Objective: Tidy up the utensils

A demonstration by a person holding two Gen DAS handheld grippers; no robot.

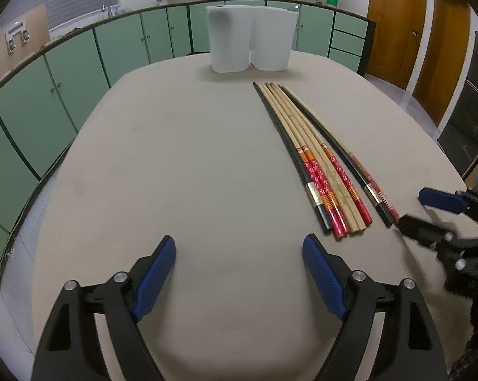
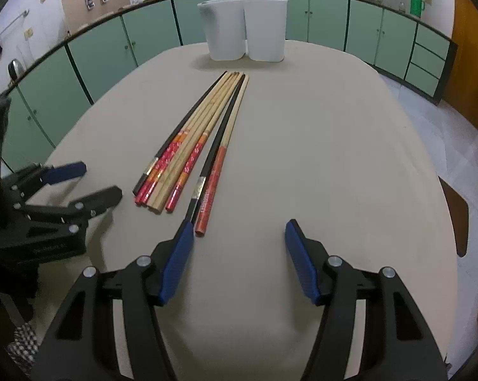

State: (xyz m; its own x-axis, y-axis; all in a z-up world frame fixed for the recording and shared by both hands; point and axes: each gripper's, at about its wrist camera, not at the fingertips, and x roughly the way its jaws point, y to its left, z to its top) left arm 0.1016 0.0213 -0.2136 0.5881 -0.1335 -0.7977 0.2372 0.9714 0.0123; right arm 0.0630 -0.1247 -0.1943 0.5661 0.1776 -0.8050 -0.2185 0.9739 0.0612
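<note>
Several long chopsticks (image 1: 315, 158) lie side by side on the beige table (image 1: 182, 165), some black, some wooden with red and orange handles. In the right wrist view the main bundle (image 2: 188, 139) lies left of a separate black and red pair (image 2: 220, 149). A white two-part utensil holder (image 1: 251, 38) stands at the table's far end, also in the right wrist view (image 2: 243, 28). My left gripper (image 1: 239, 263) is open and empty, left of the chopsticks. My right gripper (image 2: 239, 247) is open and empty; its left finger (image 2: 178, 254) is at the near end of the separate pair.
Green kitchen cabinets (image 1: 80, 60) curve round behind the table. Wooden doors (image 1: 413, 31) stand at the right. The right gripper shows at the right edge of the left wrist view (image 1: 429, 212); the left gripper shows at the left of the right wrist view (image 2: 80, 184).
</note>
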